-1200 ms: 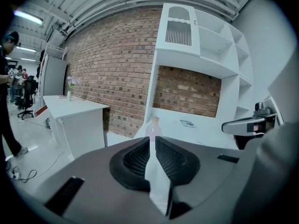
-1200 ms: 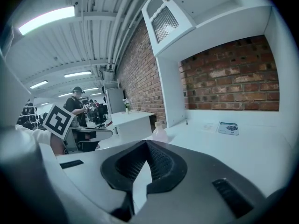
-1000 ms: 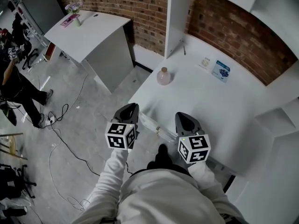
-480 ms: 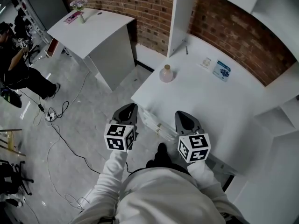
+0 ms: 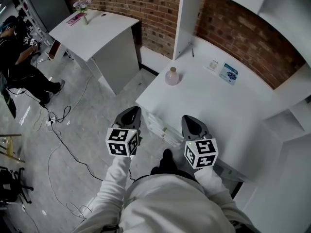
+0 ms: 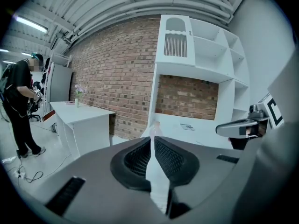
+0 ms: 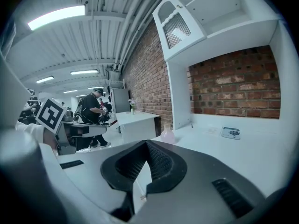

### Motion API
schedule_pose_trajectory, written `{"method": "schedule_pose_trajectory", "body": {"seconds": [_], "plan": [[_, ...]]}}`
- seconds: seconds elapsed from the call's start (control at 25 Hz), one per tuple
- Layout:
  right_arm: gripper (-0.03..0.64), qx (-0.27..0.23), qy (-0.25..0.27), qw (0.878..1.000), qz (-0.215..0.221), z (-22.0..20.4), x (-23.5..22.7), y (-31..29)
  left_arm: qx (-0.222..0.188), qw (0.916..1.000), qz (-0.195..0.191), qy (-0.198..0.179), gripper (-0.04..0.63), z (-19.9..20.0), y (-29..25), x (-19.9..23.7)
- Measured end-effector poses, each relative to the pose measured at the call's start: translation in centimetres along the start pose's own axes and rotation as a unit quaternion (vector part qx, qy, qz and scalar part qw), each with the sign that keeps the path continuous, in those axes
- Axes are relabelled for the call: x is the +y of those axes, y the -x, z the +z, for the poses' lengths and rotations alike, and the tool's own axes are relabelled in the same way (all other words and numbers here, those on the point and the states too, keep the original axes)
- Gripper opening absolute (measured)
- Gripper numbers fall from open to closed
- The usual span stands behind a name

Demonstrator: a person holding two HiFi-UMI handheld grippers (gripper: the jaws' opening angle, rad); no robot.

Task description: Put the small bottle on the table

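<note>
- The small bottle [image 5: 171, 76] is seen upright on the surface [image 5: 209, 106], close to its left edge and toward the far-left corner, well apart from both tongs.
- The placing is judged as good as done. What is left is best done by keeping the tongs clear of the bottle, since it stands near the edge and could be knocked off by a careless sweep.
- The left tongs [image 6: 152, 143] are pressed together with nothing between them, and the right tongs [image 7: 145, 149] are likewise pressed together and empty.
- Both are held low before the body, side by side and pointed forward toward the surface. The left one is out over the floor [image 5: 82, 125] off the near-left corner, and the right one is at the near edge.
</note>
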State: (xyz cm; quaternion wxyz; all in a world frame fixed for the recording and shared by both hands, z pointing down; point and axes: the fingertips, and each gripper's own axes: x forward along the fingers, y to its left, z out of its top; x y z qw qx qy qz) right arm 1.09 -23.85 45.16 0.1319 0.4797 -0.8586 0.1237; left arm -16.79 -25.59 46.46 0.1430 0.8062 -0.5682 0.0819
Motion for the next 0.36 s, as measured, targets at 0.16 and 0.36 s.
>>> {"method": "schedule_pose_trajectory", "body": {"seconds": [0.16,0.36], "plan": [[0.028,-0.001,0.002,1.0,-0.001,0.07,-0.04,0.04,-0.001,1.0,0.003,0.001,0.04,-0.11,0.13,0.16],[0.028,-0.005,0.002,1.0,0.001,0.43,0.09,-0.08,0.0,0.9999,0.005,-0.009,0.04,0.06,0.21,0.37]]}}
